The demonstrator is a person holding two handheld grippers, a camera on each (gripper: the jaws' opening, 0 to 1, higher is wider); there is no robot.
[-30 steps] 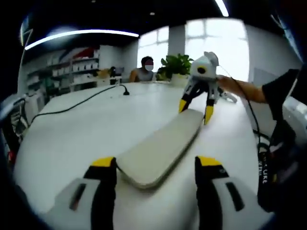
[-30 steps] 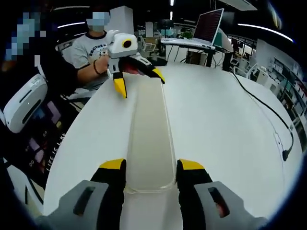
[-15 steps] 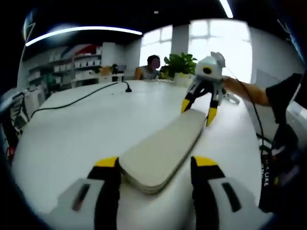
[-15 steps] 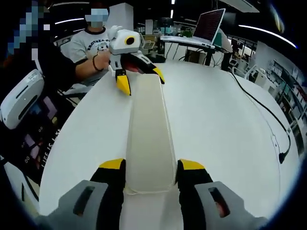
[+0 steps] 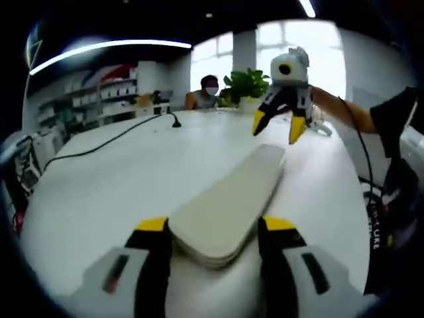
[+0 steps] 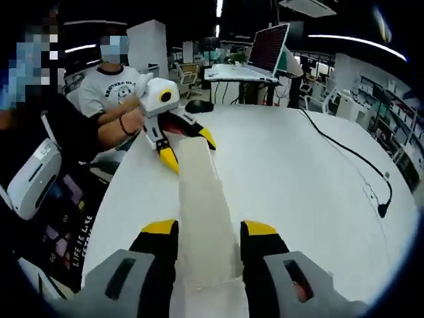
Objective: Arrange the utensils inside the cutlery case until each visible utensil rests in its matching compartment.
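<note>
A long, pale, shut cutlery case [image 5: 228, 202] lies on the white table [image 5: 119, 179]. No utensils show. My left gripper [image 5: 215, 228] has its jaws pressed against both sides of the case's near end. Seen from the right gripper view, that left gripper [image 6: 187, 149] straddles the far end of the case [image 6: 202, 205]. My right gripper [image 6: 209, 232] grips a pale, partly clear strip that looks like the case's lid. In the left gripper view, the right gripper [image 5: 278, 129] hangs a little above the case's far end.
A black cable [image 5: 112, 139] runs across the table, with its plug end [image 6: 381, 211] at the right. A seated person [image 6: 112, 76] is close to the table's left edge. A potted plant [image 5: 245, 86] and a laptop [image 6: 268, 50] stand at the far edges.
The left jaws have closed in onto the case's near end. The right gripper has risen from the far end of the case, and its jaws have narrowed slightly.
</note>
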